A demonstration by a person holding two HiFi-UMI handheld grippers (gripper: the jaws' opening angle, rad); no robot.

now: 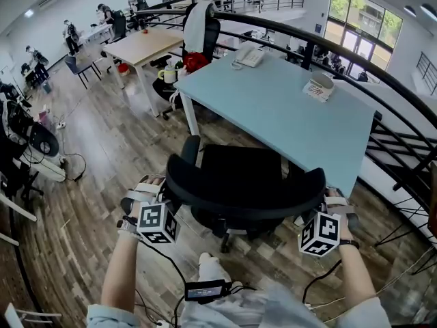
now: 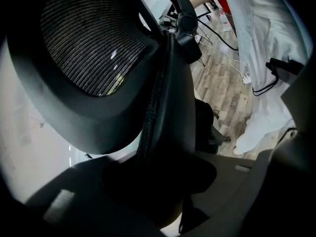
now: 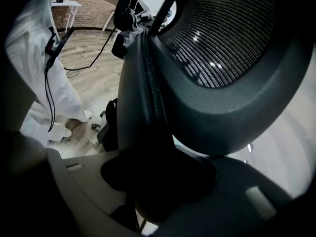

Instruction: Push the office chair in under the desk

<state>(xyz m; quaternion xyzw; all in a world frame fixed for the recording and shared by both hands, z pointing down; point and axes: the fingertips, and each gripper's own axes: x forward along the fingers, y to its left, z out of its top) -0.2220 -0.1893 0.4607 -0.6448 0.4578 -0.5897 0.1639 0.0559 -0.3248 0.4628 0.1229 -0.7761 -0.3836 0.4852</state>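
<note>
The office chair (image 1: 242, 176) is black and stands on the wooden floor (image 1: 102, 156) at the near side of a pale blue desk (image 1: 287, 115). Its seat points toward the desk. The seat's far edge meets the desk's near edge, while the backrest (image 1: 246, 198) and most of the seat are out in the open.

The left hand-held gripper (image 1: 166, 195) is at the left end of the curved backrest. In the left gripper view its jaws, set fairly wide, are clamped on the backrest's side rim (image 2: 163, 98), which runs down between them into shadow; the mesh panel (image 2: 89, 43) fills the upper left.

The right hand-held gripper (image 1: 322, 202) holds the right end of the backrest the same way. In the right gripper view the rim (image 3: 143, 102) sits between its jaws, which are closed on it at a similar wide spread, with mesh (image 3: 222, 38) to the upper right.

On the desk are a white telephone (image 1: 247, 55) at the far left and a small white object (image 1: 319, 87) at the far right. A black railing (image 1: 382, 80) curves past the desk's right side.
</note>
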